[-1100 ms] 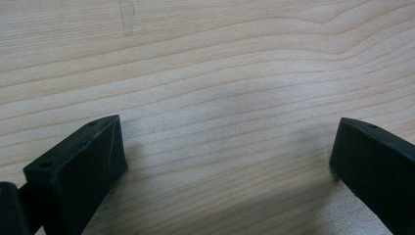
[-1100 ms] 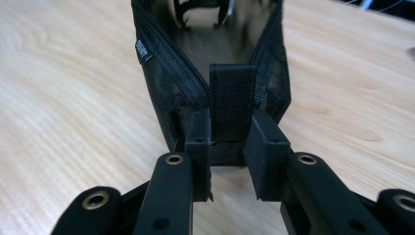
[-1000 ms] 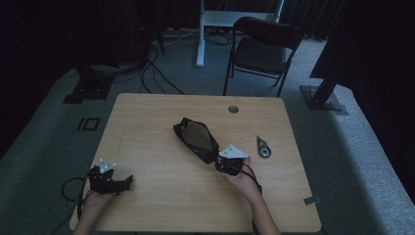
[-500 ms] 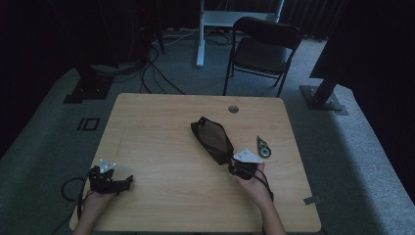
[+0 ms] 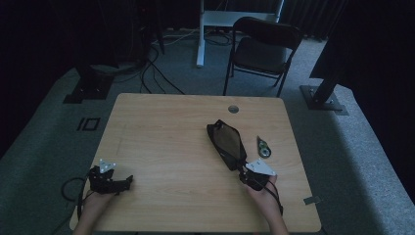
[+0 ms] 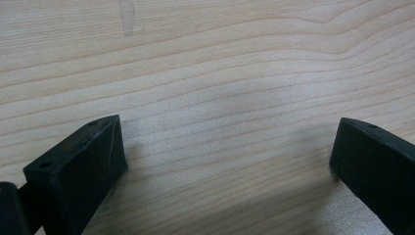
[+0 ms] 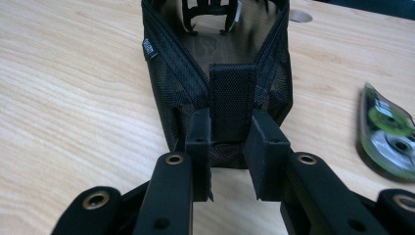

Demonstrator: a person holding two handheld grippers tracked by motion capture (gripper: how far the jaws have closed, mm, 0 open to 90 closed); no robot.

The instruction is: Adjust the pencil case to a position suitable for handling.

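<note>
Mesh pouch [image 5: 227,143] now dragged right beside the tape dispenser [image 5: 264,147], right gripper [image 7: 229,142] fingers clamped on its tab, left gripper [image 5: 128,179] fingers wide, empty; pouch unfilled.

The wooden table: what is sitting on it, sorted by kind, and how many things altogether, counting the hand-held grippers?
Black mesh zip pouch: 1
Green and clear plastic correction tape dispenser: 1
Black hand-held grippers: 2, the left gripper open over bare wood, the right gripper shut on the pouch's end tab
Total: 4 things on the light wooden table
</note>
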